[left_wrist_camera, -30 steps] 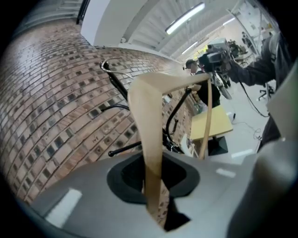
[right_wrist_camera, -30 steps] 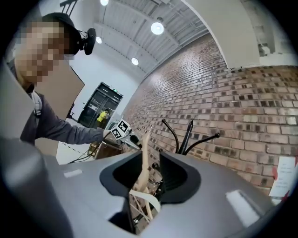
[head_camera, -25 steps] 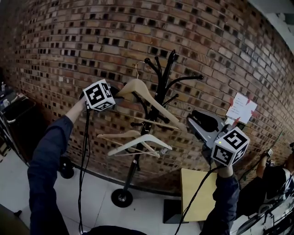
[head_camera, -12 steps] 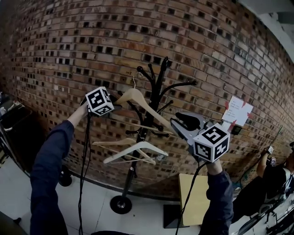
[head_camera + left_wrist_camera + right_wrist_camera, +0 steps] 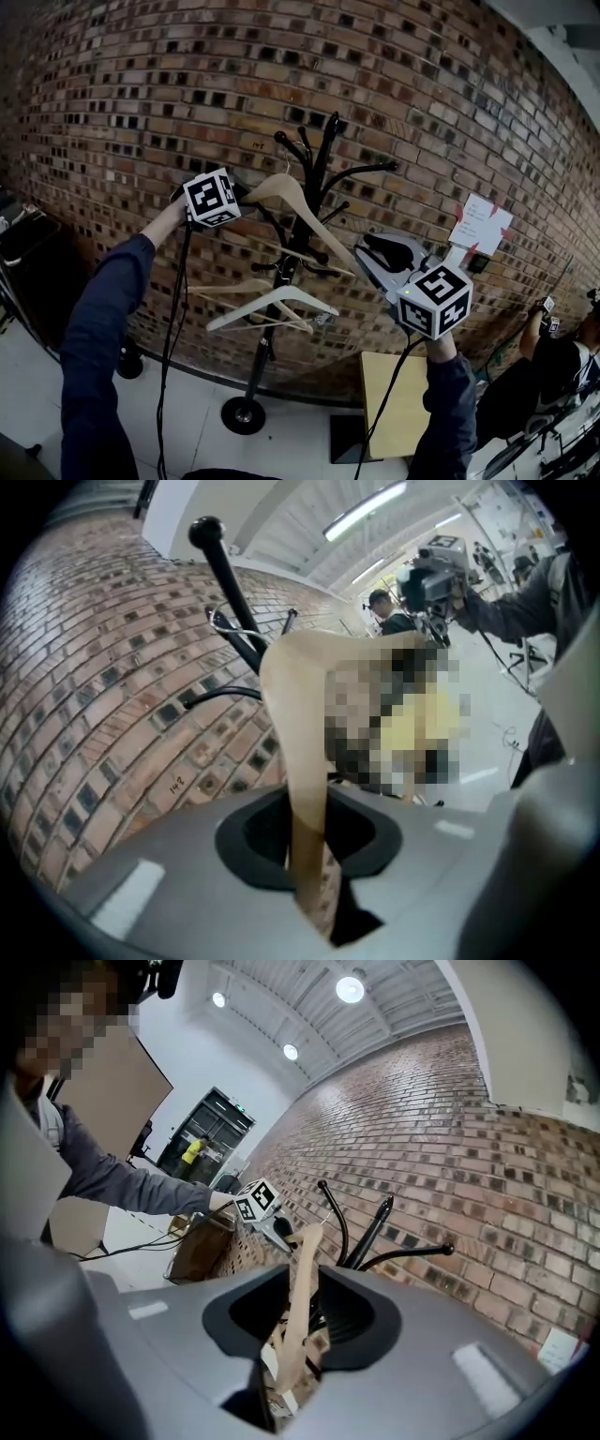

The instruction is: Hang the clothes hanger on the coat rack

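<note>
A light wooden clothes hanger is held up against the black coat rack, near its upper prongs. My left gripper is shut on the hanger's left arm. In the left gripper view the wood runs out from the clamped jaws toward the rack's knobbed prong. My right gripper is at the hanger's right end. In the right gripper view the hanger's arm lies between its jaws, which are closing, with a dark gap still beside the wood.
Two more hangers hang lower on the rack, whose round base stands on the floor. A brick wall lies right behind, with a paper note. A small wooden table is below the right gripper, and a person is at far right.
My right gripper has moved left and come around the hanger's right end. The left gripper has carried the hanger a little closer to the rack's post.
</note>
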